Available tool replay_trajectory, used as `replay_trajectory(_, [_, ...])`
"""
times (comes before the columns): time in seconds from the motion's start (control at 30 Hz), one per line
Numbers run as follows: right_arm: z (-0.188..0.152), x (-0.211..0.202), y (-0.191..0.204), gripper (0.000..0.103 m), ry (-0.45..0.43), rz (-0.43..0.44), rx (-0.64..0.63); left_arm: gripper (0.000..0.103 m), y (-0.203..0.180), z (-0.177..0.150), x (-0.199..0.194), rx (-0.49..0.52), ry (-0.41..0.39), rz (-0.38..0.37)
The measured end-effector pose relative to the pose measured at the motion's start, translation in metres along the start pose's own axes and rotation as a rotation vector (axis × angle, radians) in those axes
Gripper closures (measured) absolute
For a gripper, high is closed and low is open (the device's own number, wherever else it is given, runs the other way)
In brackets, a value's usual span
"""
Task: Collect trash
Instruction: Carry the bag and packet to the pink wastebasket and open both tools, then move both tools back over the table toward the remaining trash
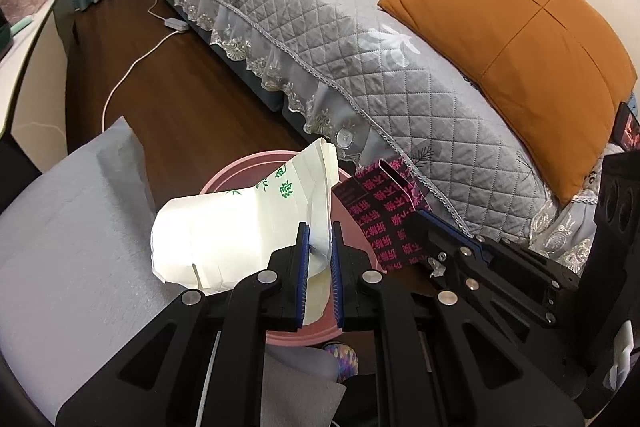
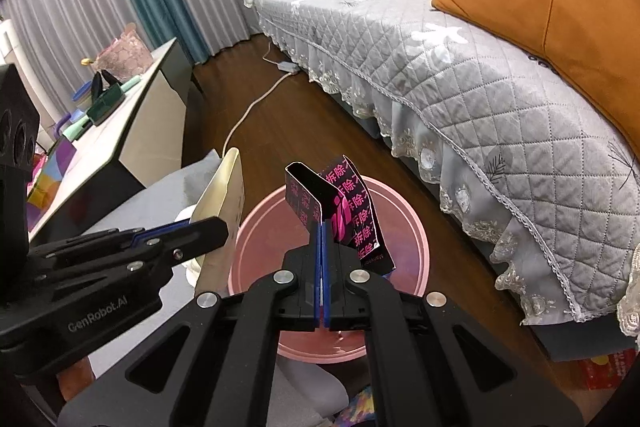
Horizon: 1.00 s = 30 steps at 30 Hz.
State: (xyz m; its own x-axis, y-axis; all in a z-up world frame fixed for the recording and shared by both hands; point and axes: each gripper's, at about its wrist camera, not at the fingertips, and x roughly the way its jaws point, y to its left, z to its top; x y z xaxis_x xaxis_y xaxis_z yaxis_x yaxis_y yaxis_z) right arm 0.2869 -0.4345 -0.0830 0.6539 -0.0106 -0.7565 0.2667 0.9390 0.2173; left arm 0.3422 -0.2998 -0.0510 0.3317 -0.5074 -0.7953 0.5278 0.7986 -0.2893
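Partly hidden: pink bin [image 2: 416,227] behind white carton [image 1: 224,227], black wrapper [image 2: 352,211].

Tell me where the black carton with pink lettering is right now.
The black carton is pinched in the right gripper, held over the pink bin beside the grey sofa.
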Motion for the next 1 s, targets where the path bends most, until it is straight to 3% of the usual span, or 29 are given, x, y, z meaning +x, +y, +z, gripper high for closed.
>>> replay_trajectory(0.27, [0.001,0.014,-0.008,0.102,0.054,0.000,0.026,0.092,0.007,0.007,0.021,-0.017,0.038,0.001])
replay_trajectory(0.33, [0.002,0.016,-0.009,0.098,0.064,-0.008,0.040,0.087,0.008,0.008,0.027,-0.026,0.056,0.001])
replay_trajectory(0.37, [0.002,0.018,-0.011,0.098,0.070,-0.015,0.046,0.071,0.009,0.008,0.029,-0.030,0.061,0.010])
replay_trajectory(0.4, [0.002,0.019,-0.012,0.094,0.075,-0.021,0.051,0.039,0.011,0.007,0.030,-0.037,0.066,0.026])
replay_trajectory(0.43, [0.003,0.020,-0.014,0.092,0.076,-0.038,0.060,0.029,0.014,0.006,0.031,-0.055,0.062,0.076])
replay_trajectory(0.47, [0.003,0.020,-0.016,0.076,0.076,-0.053,0.071,0.020,0.018,0.005,0.030,-0.076,0.044,0.124])
replay_trajectory(0.5, [0.003,0.021,-0.021,0.055,0.077,-0.074,0.096,0.019,0.023,0.004,0.029,-0.096,0.026,0.148])
replay_trajectory(0.6, [0.002,0.025,-0.029,0.027,0.091,-0.074,0.136,0.018,0.039,0.002,0.026,-0.165,0.027,0.156])
replay_trajectory(0.7, [0.001,0.026,-0.022,0.019,0.097,-0.052,0.109,0.018,0.048,-0.001,0.023,-0.191,0.040,0.202])
replay_trajectory(1.0, [0.002,0.010,-0.007,0.015,0.057,-0.022,0.092,0.018,0.066,-0.032,-0.018,-0.208,0.001,0.303])
